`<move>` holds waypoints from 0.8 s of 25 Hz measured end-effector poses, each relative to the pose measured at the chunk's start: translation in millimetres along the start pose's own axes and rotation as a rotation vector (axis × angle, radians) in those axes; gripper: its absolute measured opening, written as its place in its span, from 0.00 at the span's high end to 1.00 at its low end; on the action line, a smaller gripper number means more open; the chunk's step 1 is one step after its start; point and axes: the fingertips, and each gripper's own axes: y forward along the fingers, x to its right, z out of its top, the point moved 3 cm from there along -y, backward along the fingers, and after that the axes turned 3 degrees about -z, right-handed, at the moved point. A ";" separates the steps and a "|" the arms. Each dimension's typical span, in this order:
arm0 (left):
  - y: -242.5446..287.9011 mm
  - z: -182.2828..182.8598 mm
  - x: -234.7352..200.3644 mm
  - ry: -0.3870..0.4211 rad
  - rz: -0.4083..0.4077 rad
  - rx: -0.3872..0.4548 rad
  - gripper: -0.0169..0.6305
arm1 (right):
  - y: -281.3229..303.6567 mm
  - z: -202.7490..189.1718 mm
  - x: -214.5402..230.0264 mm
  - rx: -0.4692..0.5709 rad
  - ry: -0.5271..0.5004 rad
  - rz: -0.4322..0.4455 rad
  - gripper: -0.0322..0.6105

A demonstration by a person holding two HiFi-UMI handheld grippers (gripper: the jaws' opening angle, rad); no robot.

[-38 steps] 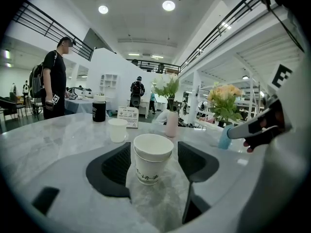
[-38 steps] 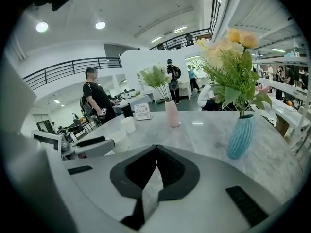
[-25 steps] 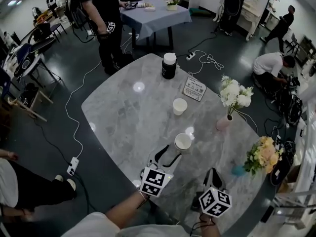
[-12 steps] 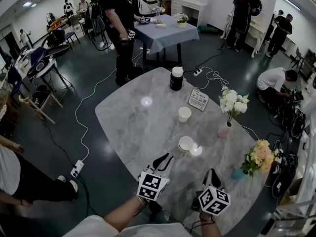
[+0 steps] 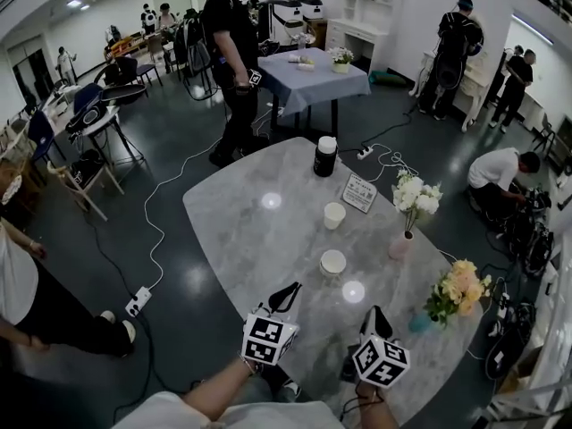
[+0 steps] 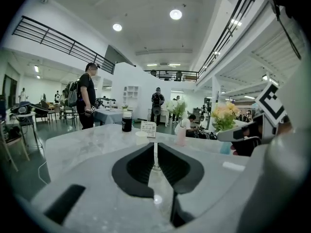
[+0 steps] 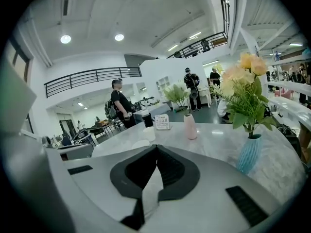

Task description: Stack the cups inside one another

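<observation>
Two white paper cups stand apart on the grey marble table (image 5: 255, 239): the near cup (image 5: 332, 262) and the far cup (image 5: 334, 214), both upright and empty-looking. My left gripper (image 5: 292, 289) hovers just short of the near cup, down and left of it. Its jaws have just been closing and now stand shut with nothing between them, as the left gripper view (image 6: 155, 149) shows. My right gripper (image 5: 375, 313) is lower right of the near cup, shut and empty (image 7: 154, 148). Past its jaws I see the far cup (image 7: 148, 133) and the near cup's rim (image 7: 139, 143).
A black bottle with a white lid (image 5: 325, 156) and a small sign card (image 5: 359, 192) stand at the far end. A pink vase of white flowers (image 5: 399, 244) and a blue vase of yellow flowers (image 5: 420, 322) line the right edge. People stand around the room.
The left gripper's jaws, open beside the near cup a second ago, have closed, and the gripper has drawn back and risen. The head view has tilted up, showing more of the room.
</observation>
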 end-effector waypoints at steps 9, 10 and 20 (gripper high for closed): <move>-4.7 -2.9 -3.2 -0.003 0.034 0.001 0.94 | 1.5 -4.9 0.3 -0.012 0.009 0.019 0.94; -3.2 -2.7 -4.8 -0.002 0.034 0.000 0.94 | 2.9 -5.3 -0.3 -0.014 0.009 0.018 0.94; 32.8 -0.4 -36.9 -0.021 -0.010 -0.032 0.94 | 36.5 -1.3 -7.6 -0.039 0.029 -0.039 0.94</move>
